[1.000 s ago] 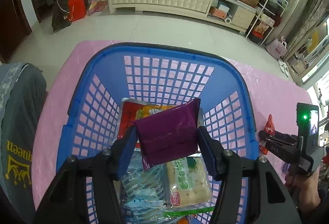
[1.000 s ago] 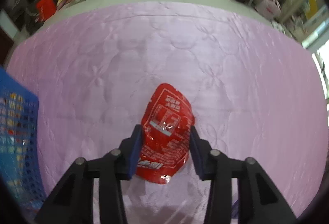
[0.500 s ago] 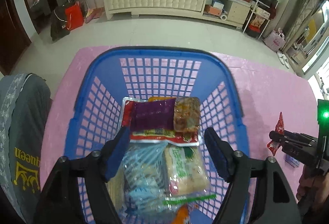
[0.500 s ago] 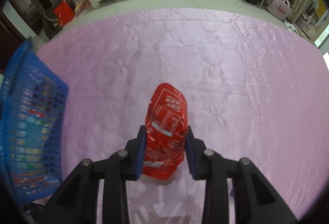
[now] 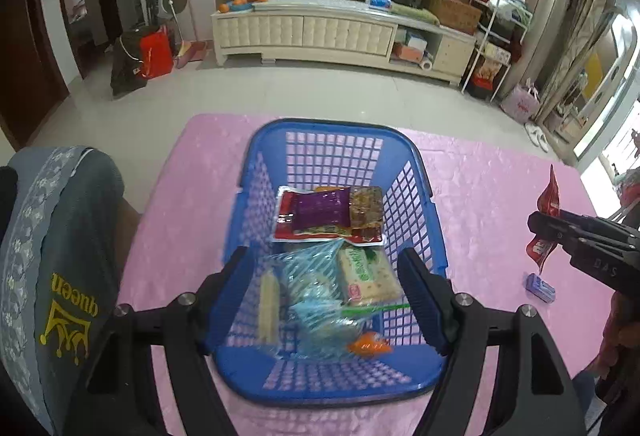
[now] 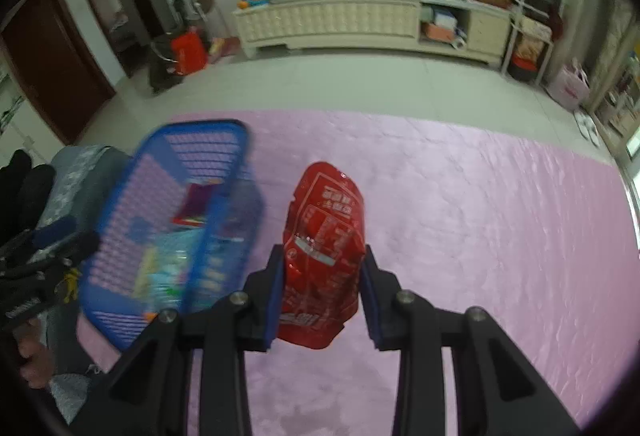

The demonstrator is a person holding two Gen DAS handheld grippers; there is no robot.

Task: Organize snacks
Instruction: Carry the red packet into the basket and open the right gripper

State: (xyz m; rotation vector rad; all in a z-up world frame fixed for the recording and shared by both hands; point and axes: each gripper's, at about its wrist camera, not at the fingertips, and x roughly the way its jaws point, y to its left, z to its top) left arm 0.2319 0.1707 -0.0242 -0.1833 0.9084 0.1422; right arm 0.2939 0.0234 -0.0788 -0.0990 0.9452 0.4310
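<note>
A: Where is the red snack pouch [image 6: 322,256] now?

B: Off the pink tablecloth [image 6: 480,216]. A second ago it lay flat on the cloth between the pads; now the right gripper [image 6: 322,300] is narrowed onto its lower half and carries it in the air, just beside the blue basket [image 6: 224,132].

A: And the purple packet [image 5: 320,210]?

B: A second ago the left gripper [image 5: 324,290] pinched it above the basket. Now it lies inside, on top of a red-edged pack and touching a brownish one, toward the far end. The left jaws stand wide apart with nothing between them, hanging over the near end of the basket.

A: So what does that mean for the tidying?

B: One more snack is stored, and I judge the red pouch is next to go in. A small blue packet [image 5: 540,287] is left on the cloth near the right gripper.

A: Any writing you can read?

B: The pouch has white print, too blurred to read. A cracker pack [image 5: 366,276] in the basket has green lettering I can't make out. The grey cloth [image 5: 76,256] at the left shows "queen" in yellow, upside down, with a crown.
</note>
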